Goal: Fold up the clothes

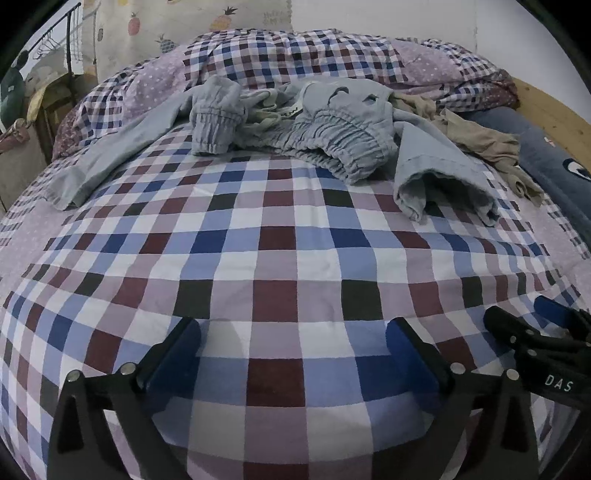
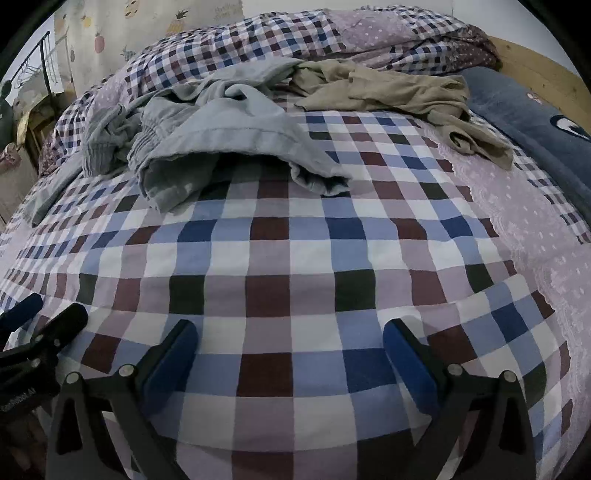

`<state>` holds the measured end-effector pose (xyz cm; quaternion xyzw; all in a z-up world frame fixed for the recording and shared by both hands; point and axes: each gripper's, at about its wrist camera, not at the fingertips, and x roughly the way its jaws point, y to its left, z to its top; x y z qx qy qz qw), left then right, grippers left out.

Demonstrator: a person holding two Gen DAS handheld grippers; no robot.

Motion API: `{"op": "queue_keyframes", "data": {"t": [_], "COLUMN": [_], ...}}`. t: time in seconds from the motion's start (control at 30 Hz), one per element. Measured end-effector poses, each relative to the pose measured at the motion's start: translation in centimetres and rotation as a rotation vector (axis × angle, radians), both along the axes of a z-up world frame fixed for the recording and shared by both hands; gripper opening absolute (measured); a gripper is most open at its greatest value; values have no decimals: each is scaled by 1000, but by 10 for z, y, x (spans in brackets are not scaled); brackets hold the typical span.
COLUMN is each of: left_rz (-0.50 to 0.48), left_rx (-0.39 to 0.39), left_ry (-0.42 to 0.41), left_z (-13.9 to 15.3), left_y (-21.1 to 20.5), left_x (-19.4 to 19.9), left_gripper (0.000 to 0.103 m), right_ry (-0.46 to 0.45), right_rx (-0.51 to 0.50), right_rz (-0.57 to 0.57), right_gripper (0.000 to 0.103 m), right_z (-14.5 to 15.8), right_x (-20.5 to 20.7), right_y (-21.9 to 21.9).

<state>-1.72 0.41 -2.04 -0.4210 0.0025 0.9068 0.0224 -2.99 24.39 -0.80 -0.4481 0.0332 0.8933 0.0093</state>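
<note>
While both grippers hover spread and empty over the checked bedsheet (image 1: 280, 258), left gripper (image 1: 293, 350) beside right gripper (image 2: 290, 350), the crumpled blue trousers (image 1: 332, 125) lie well ahead, a beige garment (image 2: 399, 92) touching them

1. A home bedroom: a bed (image 1: 280, 236) in a checked sheet spreads ahead of the hand-held gripper.
2. A bunched duvet (image 1: 295, 55) lies beyond.
3. A pineapple-print curtain (image 1: 177, 26) and clothes rack (image 1: 55, 33) stand far left.
4. Wooden headboard (image 1: 554, 107) at right.
</note>
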Motion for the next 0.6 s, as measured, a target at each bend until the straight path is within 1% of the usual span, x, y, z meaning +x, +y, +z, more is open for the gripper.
{"op": "queue_keyframes", "data": {"t": [0.23,0.6], "left_rz": [-1,-5], "left_rx": [-1,14], "left_ry": [10,3], "left_z": [-1,-2], "left_y": [-1,-2], "left_x": [0,-1], "left_gripper": [102,102], "right_ry": [-2,-2], "right_rx": [1,1], "right_rz": [-2,-2], "right_gripper": [103,103], "right_z": [0,0], "right_x": [0,-1], "right_y": [-1,0]}}
